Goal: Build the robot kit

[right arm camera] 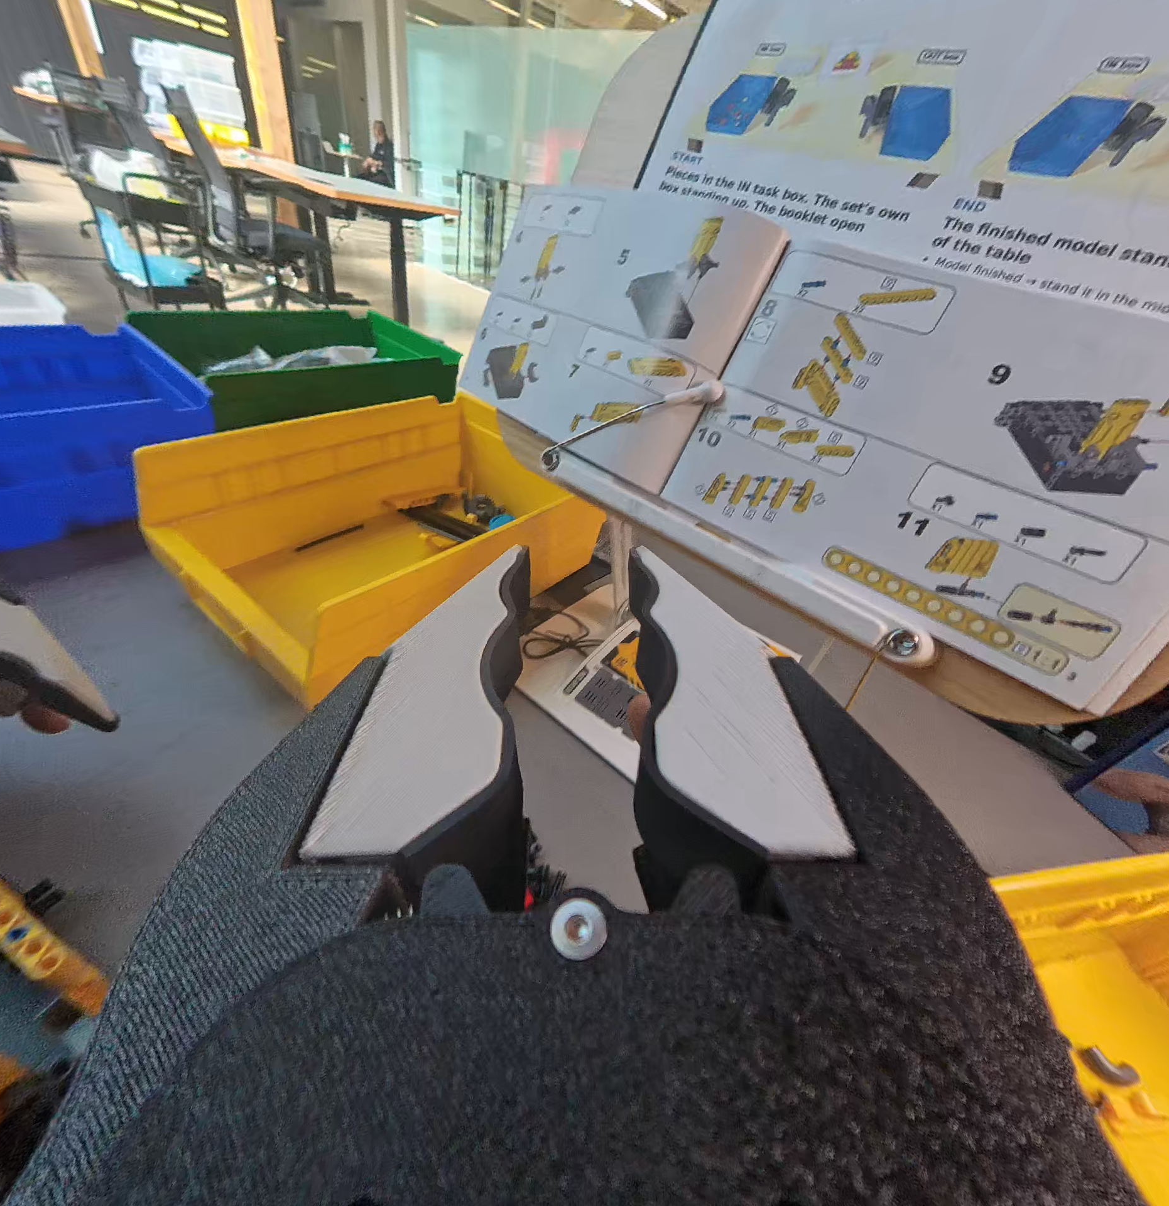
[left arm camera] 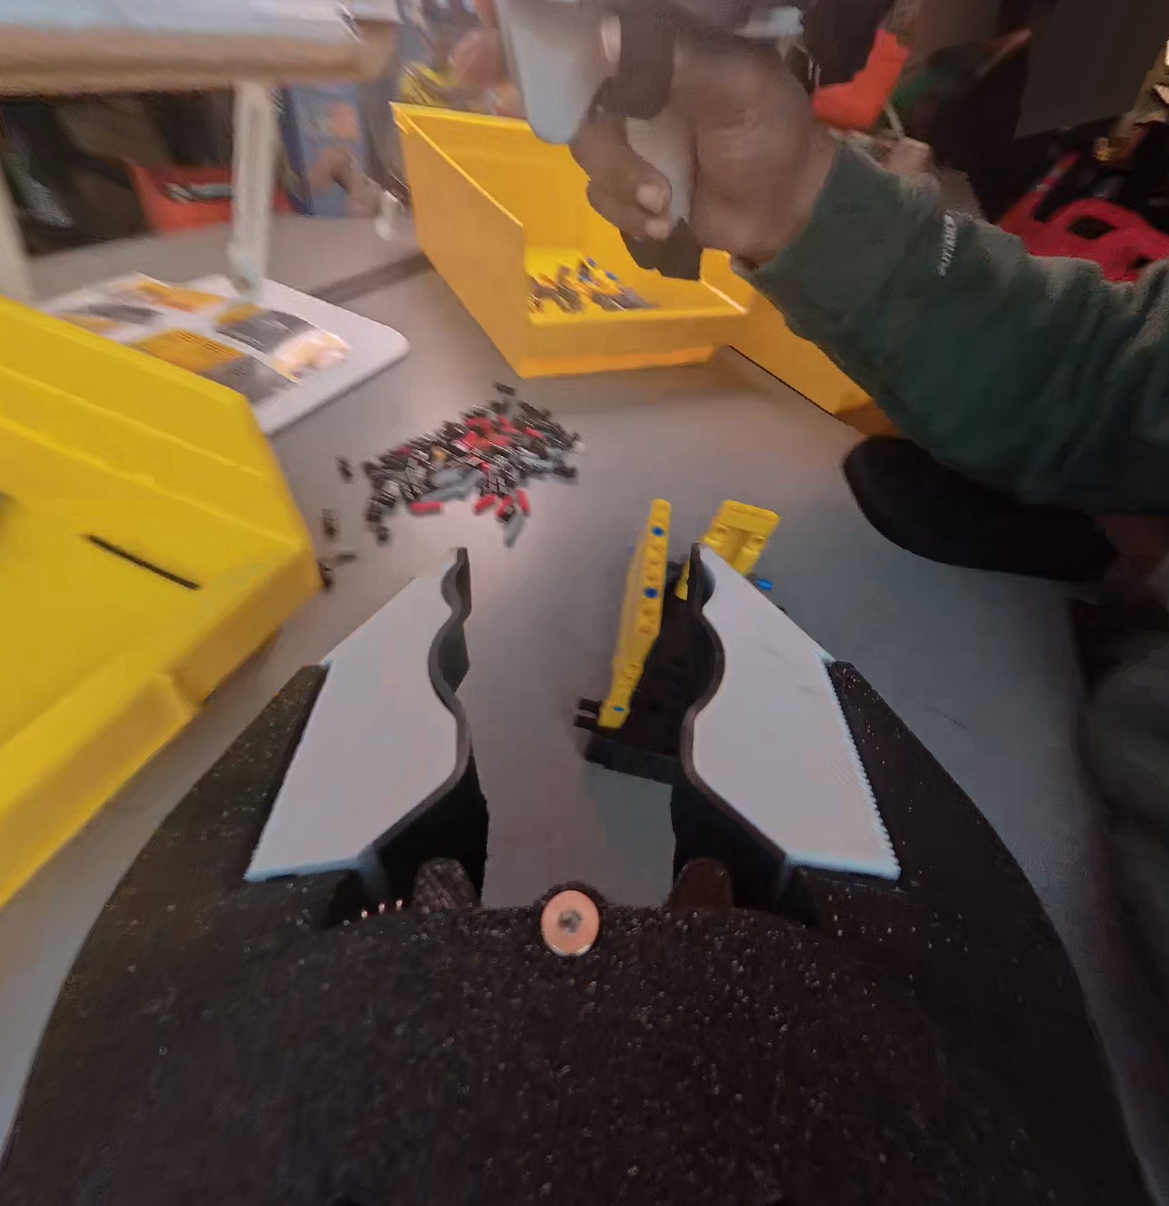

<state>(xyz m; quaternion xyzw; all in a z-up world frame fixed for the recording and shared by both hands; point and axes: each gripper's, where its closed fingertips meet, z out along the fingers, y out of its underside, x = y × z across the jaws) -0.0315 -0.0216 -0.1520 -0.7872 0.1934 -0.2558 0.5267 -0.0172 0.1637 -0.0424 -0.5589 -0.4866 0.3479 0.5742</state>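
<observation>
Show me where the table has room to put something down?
Bare grey table lies between the pile of small pieces and the far yellow bin, and between the left gripper fingers. It is crowded by the yellow-and-black model and the near yellow bin.

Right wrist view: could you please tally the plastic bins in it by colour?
Blue bin: 1
Green bin: 1
Yellow bins, one in the middle and one at the lower right edge: 2
Total: 4
</observation>
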